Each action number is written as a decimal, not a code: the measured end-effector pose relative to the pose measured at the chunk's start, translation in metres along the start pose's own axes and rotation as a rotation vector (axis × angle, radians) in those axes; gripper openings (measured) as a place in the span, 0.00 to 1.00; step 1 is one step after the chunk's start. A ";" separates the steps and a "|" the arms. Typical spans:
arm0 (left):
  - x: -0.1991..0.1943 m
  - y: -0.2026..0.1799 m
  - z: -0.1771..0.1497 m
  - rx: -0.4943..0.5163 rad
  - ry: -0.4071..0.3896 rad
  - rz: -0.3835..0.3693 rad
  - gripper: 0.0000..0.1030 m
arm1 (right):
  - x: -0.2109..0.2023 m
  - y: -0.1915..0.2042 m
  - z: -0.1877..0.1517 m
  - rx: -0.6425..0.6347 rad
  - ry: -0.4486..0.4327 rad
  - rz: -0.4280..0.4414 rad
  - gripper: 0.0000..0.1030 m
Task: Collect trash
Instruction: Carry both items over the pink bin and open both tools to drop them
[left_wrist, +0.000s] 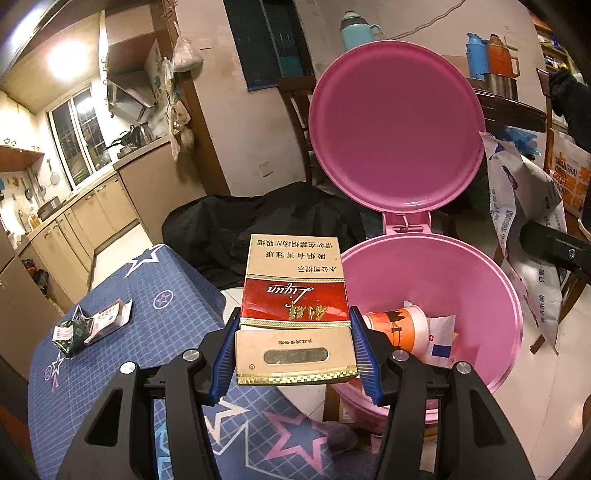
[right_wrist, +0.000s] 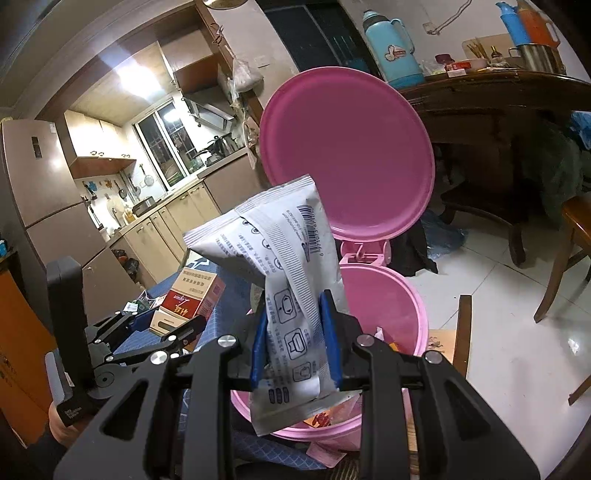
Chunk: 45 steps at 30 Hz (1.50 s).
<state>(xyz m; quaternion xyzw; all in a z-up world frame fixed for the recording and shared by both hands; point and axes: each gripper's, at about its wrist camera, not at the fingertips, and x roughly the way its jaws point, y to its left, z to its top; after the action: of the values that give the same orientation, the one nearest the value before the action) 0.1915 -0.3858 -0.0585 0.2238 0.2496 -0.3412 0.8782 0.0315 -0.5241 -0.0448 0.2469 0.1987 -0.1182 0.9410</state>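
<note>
Low table (left_wrist: 147, 295) draped in blue grid cloth with stars, crumpled green wrapper (left_wrist: 70, 334) and small pink-white packet (left_wrist: 109, 318) lying together near its left edge, pink bin (left_wrist: 491, 295) standing on pale tiled floor (left_wrist: 517, 387) just beyond its right edge

Readable markings:

1. Cigarette pack (left_wrist: 295, 306), clamped between the jaws of the left gripper (left_wrist: 293, 350). The red band carries the script word "Liqun", seen upside down, with gold Chinese characters below it. The cream panel at the end away from the jaws carries Chinese health-warning lines, also inverted. The gold edge strip nearest the jaws shows letters, partly cut off.

2. Orange bag (left_wrist: 567, 177), far right of the left jaws: "SHANGHAI", with "SNACKS" lower down; the lines between are unclear.

3. White wrapper (right_wrist: 295, 295), pressed between the jaws of the right gripper (right_wrist: 295, 350). It carries a barcode with digits above the jaws, too small to read reliably, plus boxed pictograms and fine Chinese print.
</note>
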 end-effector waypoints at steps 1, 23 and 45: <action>0.001 -0.001 0.000 0.000 0.000 -0.004 0.55 | 0.000 -0.002 0.000 0.001 -0.001 0.000 0.25; 0.009 -0.024 0.010 0.036 -0.010 -0.043 0.55 | 0.002 0.013 -0.003 -0.019 0.004 -0.012 0.25; 0.018 -0.036 0.012 0.054 -0.006 -0.047 0.55 | 0.010 0.011 -0.002 -0.035 0.020 0.003 0.25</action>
<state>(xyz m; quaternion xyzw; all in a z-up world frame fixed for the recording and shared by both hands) 0.1810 -0.4251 -0.0678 0.2403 0.2428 -0.3690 0.8644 0.0433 -0.5154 -0.0461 0.2319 0.2097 -0.1107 0.9434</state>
